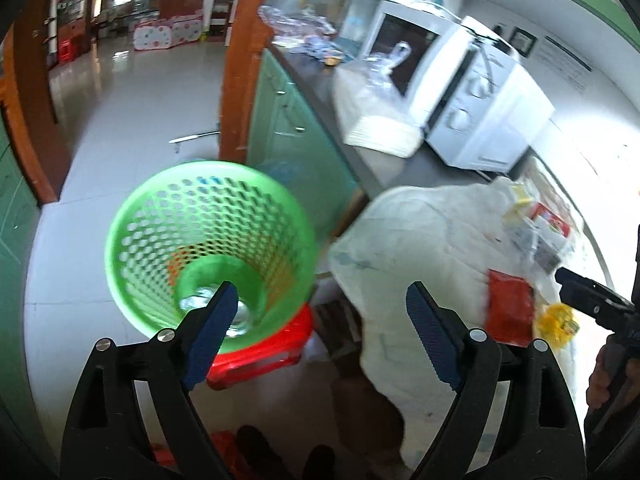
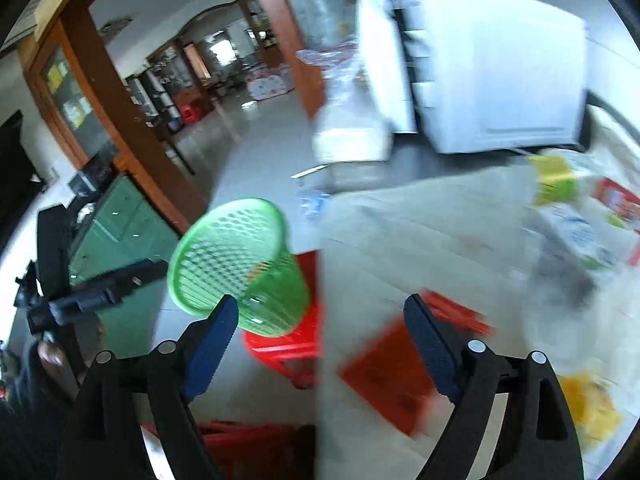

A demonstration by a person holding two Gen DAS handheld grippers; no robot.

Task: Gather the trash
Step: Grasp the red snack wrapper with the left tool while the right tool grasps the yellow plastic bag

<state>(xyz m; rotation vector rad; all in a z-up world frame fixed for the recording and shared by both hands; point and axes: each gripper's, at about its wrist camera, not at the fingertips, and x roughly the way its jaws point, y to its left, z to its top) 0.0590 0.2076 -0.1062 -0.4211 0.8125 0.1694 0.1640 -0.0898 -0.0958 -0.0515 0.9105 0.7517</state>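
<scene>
The left gripper point(image 1: 320, 300) is standing wide open with nothing between its two blue pads point(image 1: 212, 330). Just beyond the tip of its left finger, the green basket point(image 1: 208, 248) is sitting on a red stool point(image 1: 260, 354), mouth tilted up toward the camera, its long axis running from the rim down to a narrower base. One crumpled silvery scrap point(image 1: 208, 308) is lying in the bottom, partly hidden by the left pad.

Ahead of the right finger, a table draped in a white cloth point(image 1: 420, 240) is carrying the loose trash. A red packet point(image 1: 510, 306) is lying flat just outside that finger, its long side running away from the camera. One yellow wrapper point(image 1: 558, 322) is sitting just beyond it, and a blurred cluster of cartons point(image 1: 536, 224) is lying farther ahead to the right; their number cannot be told.

The right gripper point(image 2: 320, 320) is likewise gaping wide and gripping nothing. In its view the red packet point(image 2: 392, 372) is lying between the fingers, nearer the right pad point(image 2: 430, 348), smeared by motion blur. The yellow wrapper point(image 2: 588, 408) is lying outside the right finger. The basket point(image 2: 236, 264) is leaning beyond the left fingertip, its mouth facing up and left.
</scene>
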